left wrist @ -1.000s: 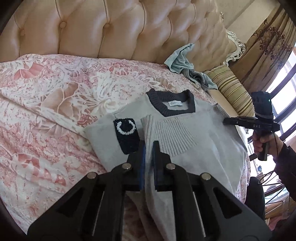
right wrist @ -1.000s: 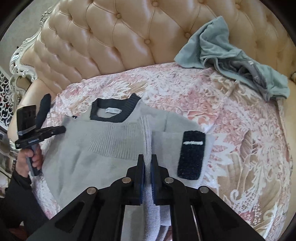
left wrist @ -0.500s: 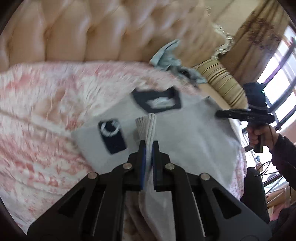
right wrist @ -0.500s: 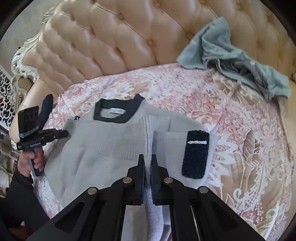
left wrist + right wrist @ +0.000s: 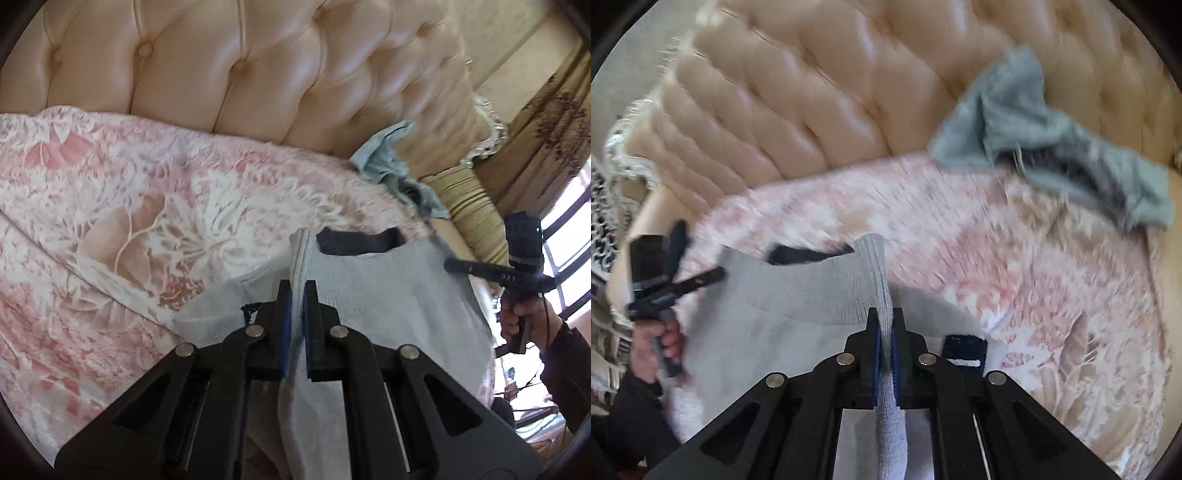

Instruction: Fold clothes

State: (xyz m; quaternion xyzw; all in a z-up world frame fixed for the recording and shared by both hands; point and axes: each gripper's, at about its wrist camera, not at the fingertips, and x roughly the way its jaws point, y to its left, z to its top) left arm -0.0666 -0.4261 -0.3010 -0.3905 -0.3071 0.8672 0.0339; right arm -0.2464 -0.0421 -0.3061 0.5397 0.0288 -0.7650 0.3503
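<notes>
Grey sweater [image 5: 388,295] spread on floral bedspread [image 5: 129,221] near bed's headboard edge. Left gripper [image 5: 297,295] clamped on raised ribbed fold; right gripper [image 5: 885,321] likewise pinching sweater fold. Blue-grey garment [image 5: 1034,136] against tufted headboard [image 5: 221,62].

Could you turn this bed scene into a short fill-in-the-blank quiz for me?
1. The grey knitted sweater has a neckband coloured ____.
2. The jaws of the left gripper are shut on ____ knit fabric.
3. The crumpled blue-grey garment leans against the tufted ____ headboard.
4. The pink ____-patterned bedspread lies under the sweater.

Missing words: black; grey; beige; floral
</notes>
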